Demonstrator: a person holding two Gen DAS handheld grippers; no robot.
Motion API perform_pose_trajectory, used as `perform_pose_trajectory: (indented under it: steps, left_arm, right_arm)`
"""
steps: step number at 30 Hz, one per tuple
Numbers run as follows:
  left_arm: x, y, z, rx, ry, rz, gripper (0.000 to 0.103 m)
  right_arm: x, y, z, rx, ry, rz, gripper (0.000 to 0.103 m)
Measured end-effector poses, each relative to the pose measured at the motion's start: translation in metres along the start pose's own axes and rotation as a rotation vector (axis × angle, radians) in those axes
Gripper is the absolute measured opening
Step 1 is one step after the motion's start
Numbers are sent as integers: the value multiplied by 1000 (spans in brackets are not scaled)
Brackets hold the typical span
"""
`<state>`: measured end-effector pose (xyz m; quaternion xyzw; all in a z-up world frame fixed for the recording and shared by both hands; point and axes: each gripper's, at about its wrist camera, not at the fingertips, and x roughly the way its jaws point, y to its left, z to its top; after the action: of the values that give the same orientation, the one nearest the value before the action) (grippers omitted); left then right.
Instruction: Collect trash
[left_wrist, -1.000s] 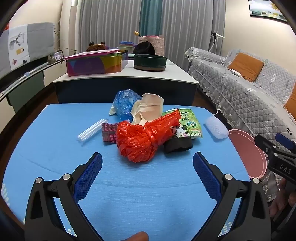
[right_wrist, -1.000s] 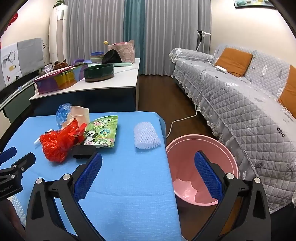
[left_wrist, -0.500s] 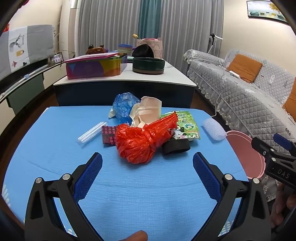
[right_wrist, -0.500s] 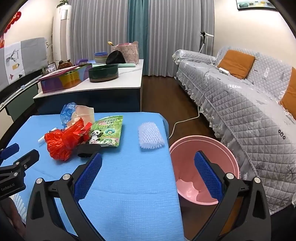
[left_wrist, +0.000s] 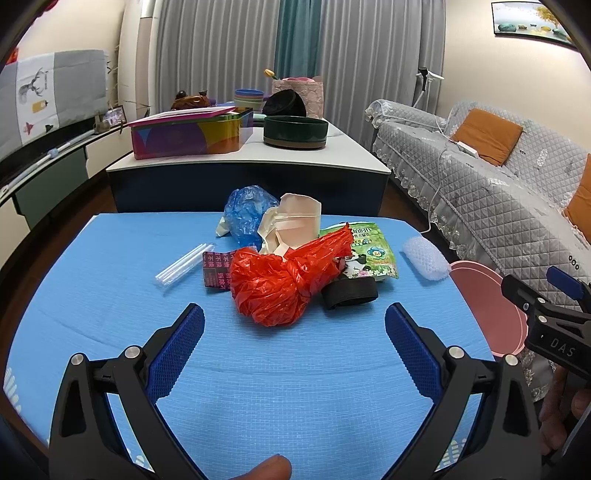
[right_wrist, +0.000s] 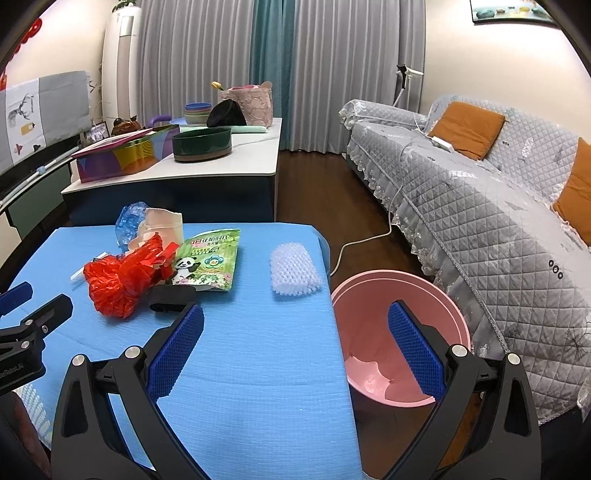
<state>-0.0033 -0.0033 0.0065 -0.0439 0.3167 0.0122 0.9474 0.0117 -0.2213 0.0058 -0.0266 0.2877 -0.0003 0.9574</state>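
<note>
Trash lies heaped near the middle of the blue bench (left_wrist: 110, 288): a crumpled red bag (left_wrist: 280, 284) in front, with a black band (left_wrist: 349, 293) touching its right side, a green panda packet (left_wrist: 369, 253) behind that, and a blue bag (left_wrist: 247, 214) and beige wrapper (left_wrist: 295, 221) at the back. White foam netting (right_wrist: 293, 271) sits apart near the bench's right edge. Left tongs (left_wrist: 294, 332) hover low over the near part of the bench, level, pointing at the red bag, spread wide and holding nothing. Right tongs (right_wrist: 295, 334) are likewise spread wide and hold nothing, straddling the bench's right edge, with the pink bin (right_wrist: 369, 295) on the floor just beside the bench.
</note>
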Motion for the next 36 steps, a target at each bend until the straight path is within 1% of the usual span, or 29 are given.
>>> perform_pose_trajectory:
  steps: [36]
  left_arm:
    - [0, -2, 0, 1, -2, -1, 95]
  right_arm:
    - [1, 0, -1, -1, 6, -4, 98]
